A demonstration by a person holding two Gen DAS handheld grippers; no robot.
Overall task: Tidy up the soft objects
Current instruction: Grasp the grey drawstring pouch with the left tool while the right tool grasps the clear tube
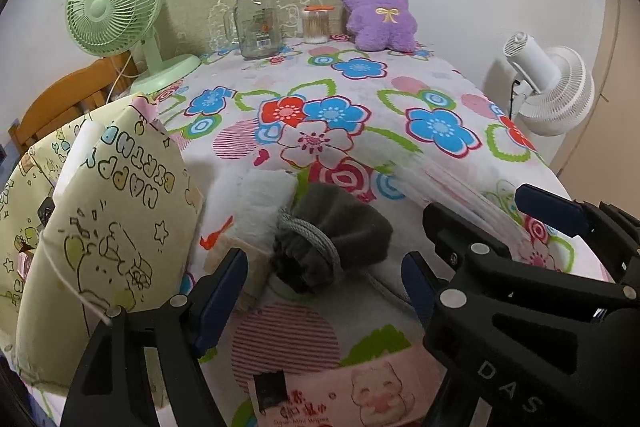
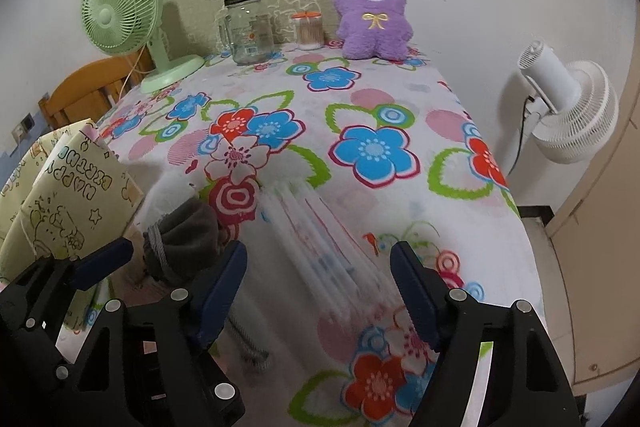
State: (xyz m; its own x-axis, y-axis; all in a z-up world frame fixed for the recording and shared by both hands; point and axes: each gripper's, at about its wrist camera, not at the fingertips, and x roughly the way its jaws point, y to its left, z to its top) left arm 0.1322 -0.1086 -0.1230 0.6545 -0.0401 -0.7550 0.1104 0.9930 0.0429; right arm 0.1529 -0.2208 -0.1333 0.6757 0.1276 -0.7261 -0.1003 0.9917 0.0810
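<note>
A dark grey drawstring pouch [image 1: 336, 231] lies on the flowered tablecloth [image 1: 360, 115], just ahead of my left gripper [image 1: 320, 291], whose fingers stand open to either side without touching it. A white fluffy cloth [image 1: 260, 203] lies against the pouch's left. My right gripper [image 2: 318, 287] is open over a blurred white ridged bundle [image 2: 320, 247] that runs between its fingers. The pouch [image 2: 188, 227] is just left of it. A purple plush toy [image 1: 378, 11] sits upright at the table's far edge.
A yellow cartoon-print cloth bag [image 1: 100, 227] stands at the near left. A pack of wipes [image 1: 348, 399] lies under my left gripper. At the back stand a green fan [image 1: 116, 3], a glass jar [image 1: 256, 23] and a swab tub [image 1: 318, 25]. A white fan [image 2: 568, 107] stands off the table's right.
</note>
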